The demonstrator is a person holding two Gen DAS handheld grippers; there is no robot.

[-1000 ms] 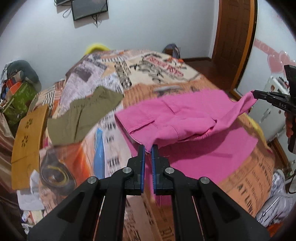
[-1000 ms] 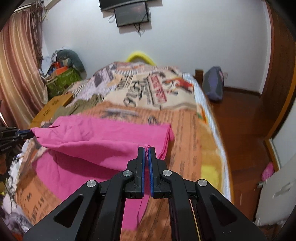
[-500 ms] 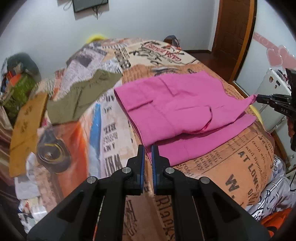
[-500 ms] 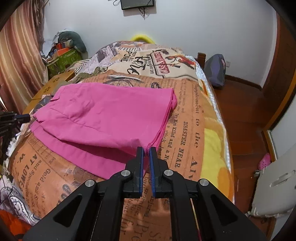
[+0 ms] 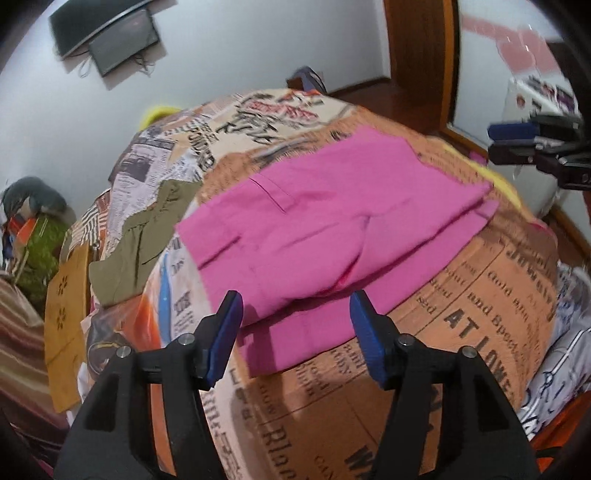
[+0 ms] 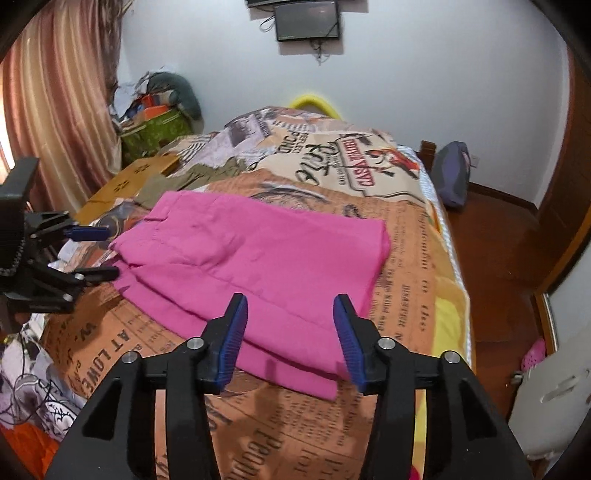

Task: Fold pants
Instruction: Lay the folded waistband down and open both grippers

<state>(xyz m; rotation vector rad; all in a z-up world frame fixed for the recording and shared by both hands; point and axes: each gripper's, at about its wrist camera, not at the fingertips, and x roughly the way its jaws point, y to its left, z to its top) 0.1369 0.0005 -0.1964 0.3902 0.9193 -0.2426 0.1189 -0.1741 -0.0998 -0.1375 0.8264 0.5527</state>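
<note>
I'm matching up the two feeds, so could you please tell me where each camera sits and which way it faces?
Left wrist: on the left tool, looking down over the pink pants on the bed; its opening jaws show, nothing between them; the right tool at right.
Right wrist: on the right tool, facing the same pants; jaws opening, empty; the left tool at left.
Shared: pants, bed, olive garment, wall screen.

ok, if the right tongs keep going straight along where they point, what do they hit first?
Most likely the pink pants: their near edge lies on the bedspread right between the opening right tongs, with nothing gripped. Depth is unclear, so the pants' near hem is a best guess.
</note>
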